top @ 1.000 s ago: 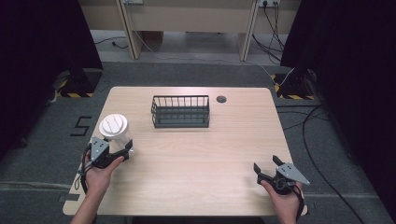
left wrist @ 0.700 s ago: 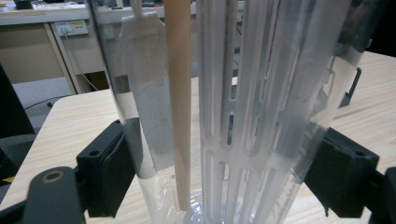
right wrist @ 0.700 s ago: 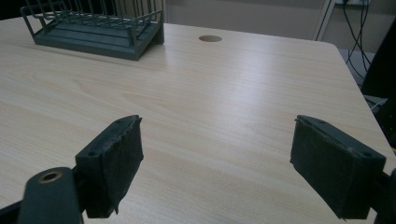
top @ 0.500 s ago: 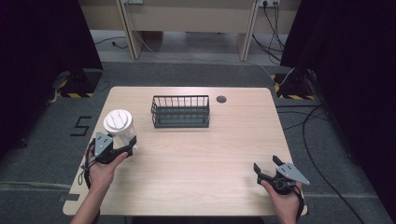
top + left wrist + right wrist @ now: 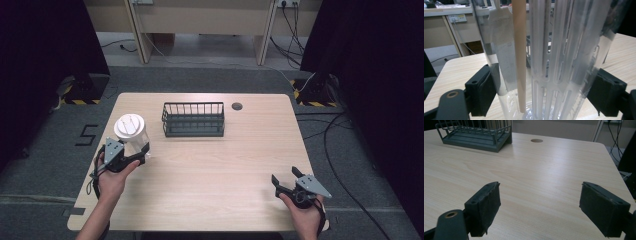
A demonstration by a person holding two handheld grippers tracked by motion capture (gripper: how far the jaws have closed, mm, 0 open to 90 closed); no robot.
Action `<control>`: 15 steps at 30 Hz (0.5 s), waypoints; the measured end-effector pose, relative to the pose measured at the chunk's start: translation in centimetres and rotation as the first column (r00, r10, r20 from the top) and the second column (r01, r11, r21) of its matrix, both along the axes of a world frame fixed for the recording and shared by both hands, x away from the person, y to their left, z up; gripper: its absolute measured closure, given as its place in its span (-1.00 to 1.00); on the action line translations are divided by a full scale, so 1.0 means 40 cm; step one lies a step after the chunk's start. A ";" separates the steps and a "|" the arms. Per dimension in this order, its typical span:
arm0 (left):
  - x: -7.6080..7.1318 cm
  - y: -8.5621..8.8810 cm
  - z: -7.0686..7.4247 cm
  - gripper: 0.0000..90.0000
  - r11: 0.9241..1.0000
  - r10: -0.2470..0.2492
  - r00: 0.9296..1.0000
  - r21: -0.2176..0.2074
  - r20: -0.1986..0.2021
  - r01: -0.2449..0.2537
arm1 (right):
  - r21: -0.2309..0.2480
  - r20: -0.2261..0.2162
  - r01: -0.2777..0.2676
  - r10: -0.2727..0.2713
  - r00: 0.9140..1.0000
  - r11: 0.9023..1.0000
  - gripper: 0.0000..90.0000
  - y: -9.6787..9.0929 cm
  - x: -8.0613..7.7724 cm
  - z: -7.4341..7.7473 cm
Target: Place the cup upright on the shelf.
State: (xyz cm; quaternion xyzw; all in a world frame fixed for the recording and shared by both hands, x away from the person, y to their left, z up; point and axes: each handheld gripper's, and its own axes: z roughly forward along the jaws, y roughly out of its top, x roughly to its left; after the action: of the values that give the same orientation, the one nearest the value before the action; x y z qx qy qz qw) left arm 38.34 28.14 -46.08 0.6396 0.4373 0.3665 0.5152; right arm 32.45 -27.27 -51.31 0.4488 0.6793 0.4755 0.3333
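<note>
A clear plastic jar [image 5: 131,134] with a white lid stands at the table's left side. In the left gripper view the jar [image 5: 549,62] is close up and holds white plastic sticks and one tan stick [image 5: 519,50]. My left gripper [image 5: 138,151] is shut on the jar's lower part, and its black pads [image 5: 482,93] press the wall from both sides. My right gripper [image 5: 285,179] rests open near the front right corner, with bare tabletop between its pads [image 5: 485,206].
A dark wire basket [image 5: 193,120] stands empty at the back middle of the wooden table [image 5: 225,160]; it shows again as the basket [image 5: 474,135] in the right gripper view. A round cable hole [image 5: 237,106] lies right of it. Cables trail on the floor beyond.
My left gripper has carried the jar a little to the right and away from the person. The right gripper has not moved.
</note>
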 end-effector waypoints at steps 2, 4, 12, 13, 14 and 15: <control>0.003 -0.003 0.005 -0.61 1.000 -0.002 1.000 0.002 0.003 0.002 | -0.001 0.000 -0.001 0.001 1.000 1.000 -0.61 0.000 0.000 0.000; 0.008 -0.007 0.011 -0.61 1.000 -0.006 1.000 0.004 0.005 0.006 | 0.002 0.001 0.000 0.000 1.000 1.000 -0.61 0.000 0.000 0.000; 0.023 -0.023 0.039 -0.61 1.000 -0.018 1.000 -0.003 0.020 0.018 | 0.001 0.001 -0.002 0.002 1.000 1.000 -0.61 0.000 0.000 0.000; 0.024 -0.026 0.042 -0.61 1.000 -0.019 1.000 -0.004 0.020 0.019 | 0.005 -0.002 -0.001 0.001 1.000 1.000 -0.61 0.000 -0.001 0.000; 0.026 -0.028 0.045 -0.61 1.000 -0.020 1.000 -0.005 0.021 0.021 | 0.005 -0.002 -0.001 0.001 1.000 1.000 -0.61 0.001 -0.001 0.000; 0.028 -0.029 0.047 -0.61 1.000 -0.021 1.000 -0.005 0.021 0.021 | 0.002 0.000 -0.002 0.002 1.000 1.000 -0.61 0.000 0.000 0.000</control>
State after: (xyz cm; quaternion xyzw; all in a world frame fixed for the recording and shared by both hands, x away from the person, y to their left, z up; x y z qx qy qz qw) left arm 39.45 26.97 -44.19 0.6389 0.4259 0.3667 0.5253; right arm 32.44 -27.27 -51.31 0.4485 0.6793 0.4766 0.3322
